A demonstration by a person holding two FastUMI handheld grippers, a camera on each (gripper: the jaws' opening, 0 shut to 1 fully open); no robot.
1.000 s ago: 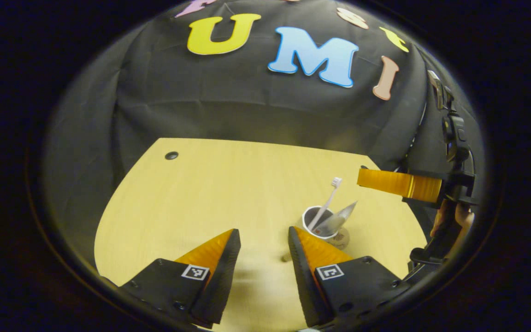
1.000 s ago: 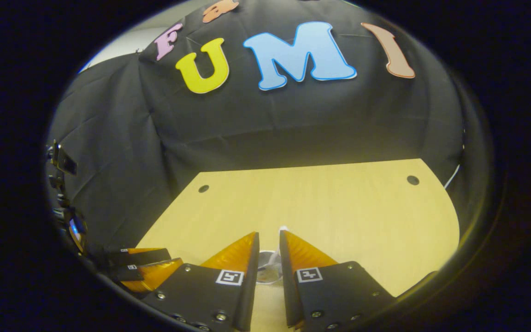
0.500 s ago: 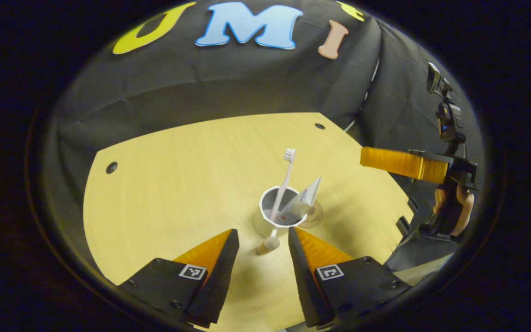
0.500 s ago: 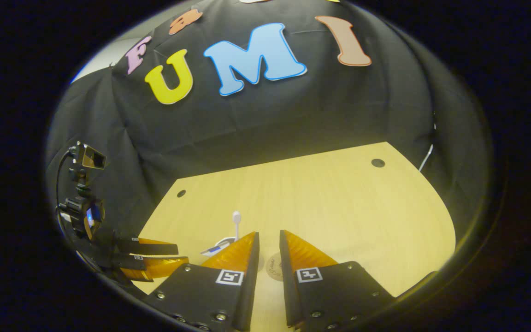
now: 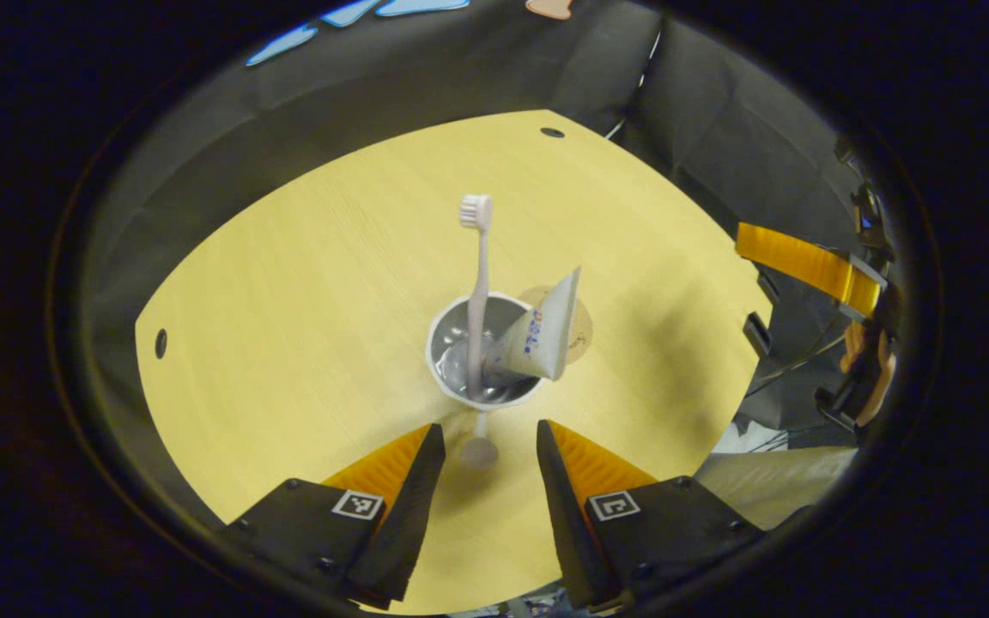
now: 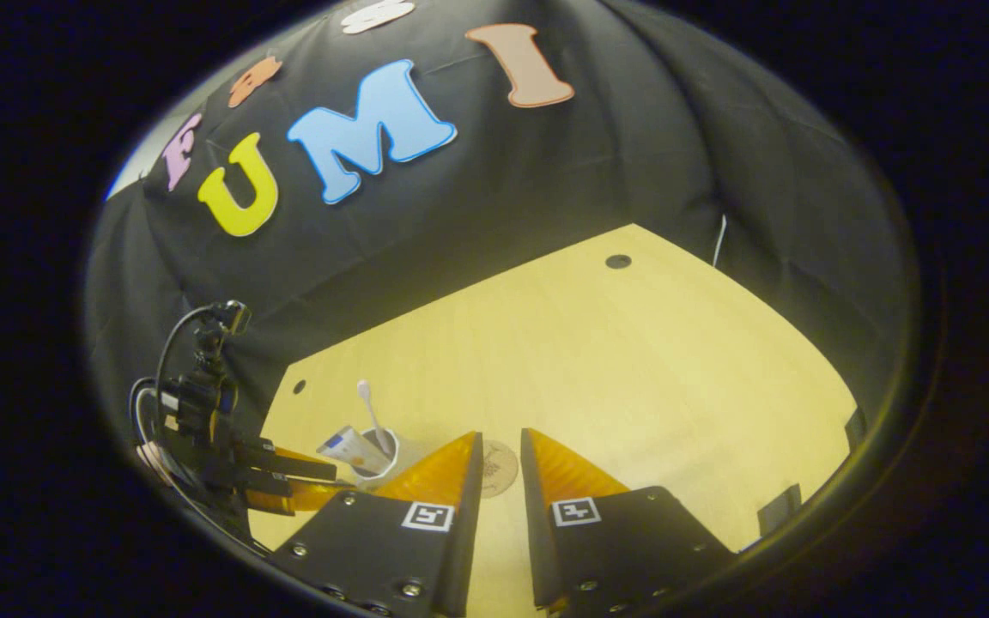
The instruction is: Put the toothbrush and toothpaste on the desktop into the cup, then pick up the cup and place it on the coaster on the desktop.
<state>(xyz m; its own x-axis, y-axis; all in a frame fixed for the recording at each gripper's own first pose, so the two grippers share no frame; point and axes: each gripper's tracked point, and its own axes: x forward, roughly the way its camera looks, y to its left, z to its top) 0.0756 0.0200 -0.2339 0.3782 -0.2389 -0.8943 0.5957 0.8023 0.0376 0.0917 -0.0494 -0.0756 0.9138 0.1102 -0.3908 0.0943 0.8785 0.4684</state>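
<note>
A white cup (image 5: 447,378) stands on the wooden desktop (image 5: 306,283). A toothbrush (image 5: 477,257) stands upright in it, and a toothpaste tube (image 5: 537,330) leans out to the right. A round coaster (image 5: 582,322) lies just behind the cup, partly hidden by it. My left gripper (image 5: 488,429) is open, and the cup's knobbed handle (image 5: 479,451) lies between its tips, untouched. My right gripper (image 6: 500,438) is shut on nothing, with the coaster (image 6: 499,468) past its tips. In its view the cup (image 6: 374,459) stands left of the coaster.
The right gripper (image 5: 803,262) and the hand (image 5: 868,378) holding it hover off the desk's right edge. The left gripper (image 6: 288,481) shows low on the left in the right gripper view. Cable holes (image 5: 552,132) (image 5: 160,343) mark the desktop's far corners.
My left gripper has tipped down and closed in on the cup, whose handle now sits between its fingers. My right gripper has swung away, so the cup has slid left in its view.
</note>
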